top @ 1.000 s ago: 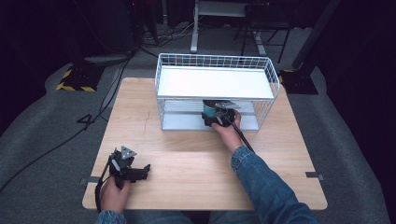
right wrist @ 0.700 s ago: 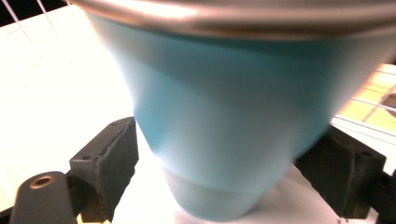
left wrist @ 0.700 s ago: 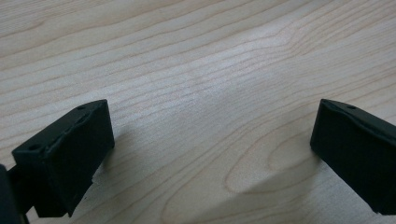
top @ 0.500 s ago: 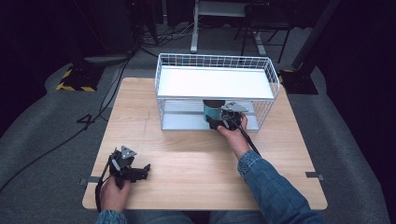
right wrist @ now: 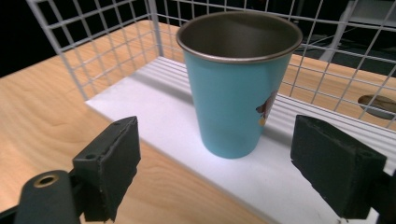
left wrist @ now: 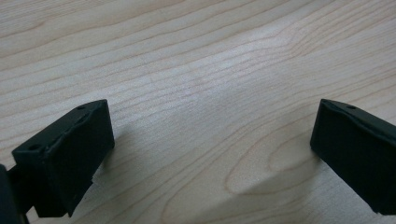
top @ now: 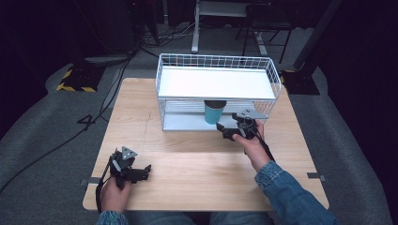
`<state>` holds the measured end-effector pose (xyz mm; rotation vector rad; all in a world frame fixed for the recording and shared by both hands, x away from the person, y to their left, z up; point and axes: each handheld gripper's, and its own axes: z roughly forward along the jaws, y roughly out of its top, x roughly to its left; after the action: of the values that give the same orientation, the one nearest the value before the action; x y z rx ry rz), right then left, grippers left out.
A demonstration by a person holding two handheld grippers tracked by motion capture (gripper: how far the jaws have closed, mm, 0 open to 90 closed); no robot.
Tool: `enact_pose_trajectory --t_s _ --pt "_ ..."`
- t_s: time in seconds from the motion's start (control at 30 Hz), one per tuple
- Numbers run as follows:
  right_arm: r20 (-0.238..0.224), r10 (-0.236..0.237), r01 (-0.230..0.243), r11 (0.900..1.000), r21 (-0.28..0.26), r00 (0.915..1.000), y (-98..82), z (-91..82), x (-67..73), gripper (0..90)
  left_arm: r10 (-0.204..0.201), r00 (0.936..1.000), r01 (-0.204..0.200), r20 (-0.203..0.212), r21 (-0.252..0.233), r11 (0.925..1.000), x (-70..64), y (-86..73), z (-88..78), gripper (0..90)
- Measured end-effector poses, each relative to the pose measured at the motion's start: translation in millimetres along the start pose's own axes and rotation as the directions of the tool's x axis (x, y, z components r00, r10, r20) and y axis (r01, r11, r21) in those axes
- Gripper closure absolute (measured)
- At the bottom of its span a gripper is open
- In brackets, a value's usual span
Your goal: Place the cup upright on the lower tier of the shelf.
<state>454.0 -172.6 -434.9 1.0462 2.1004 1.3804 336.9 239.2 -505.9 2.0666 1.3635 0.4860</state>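
A teal metal cup stands upright on the white lower shelf of a white wire rack. From above, the cup sits under the rack's top shelf, near the front edge. My right gripper is just in front of the cup and to its right; its jaws are open and a short way back from the cup, my right gripper holding nothing. My left gripper rests low over the bare wood near the table's front left, my left gripper open and empty.
The wooden table carries the rack at its far middle. A person's hands hold both grippers, a denim sleeve coming in at the bottom right. Dark floor with cables surrounds the table.
The right gripper let go of the cup on the lower shelf, opened and drew back toward the person. The left gripper stayed put.
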Motion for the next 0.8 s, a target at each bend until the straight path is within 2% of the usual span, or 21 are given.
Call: enact_pose_trajectory --t_s 0.2,0.37,0.8 --pt "-0.041 -0.031 0.032 0.999 0.018 0.9987 1.3 -28.8 -3.4 16.5 -0.001 1.0000 0.001 -0.001 0.000 1.0000 -0.2 -0.2 -0.1 0.1" --pt "-0.054 -0.050 0.051 0.998 0.020 0.9973 -0.7 -51.0 -8.1 16.4 -0.009 1.0000 0.009 -0.002 -0.002 1.0000 -1.2 -0.8 -0.4 0.0" --pt "-0.082 -0.039 0.044 0.997 0.062 0.9959 -24.3 -98.3 -20.7 15.8 -0.012 0.9999 0.012 -0.006 -0.003 0.9999 -1.9 0.0 0.3 0.0"
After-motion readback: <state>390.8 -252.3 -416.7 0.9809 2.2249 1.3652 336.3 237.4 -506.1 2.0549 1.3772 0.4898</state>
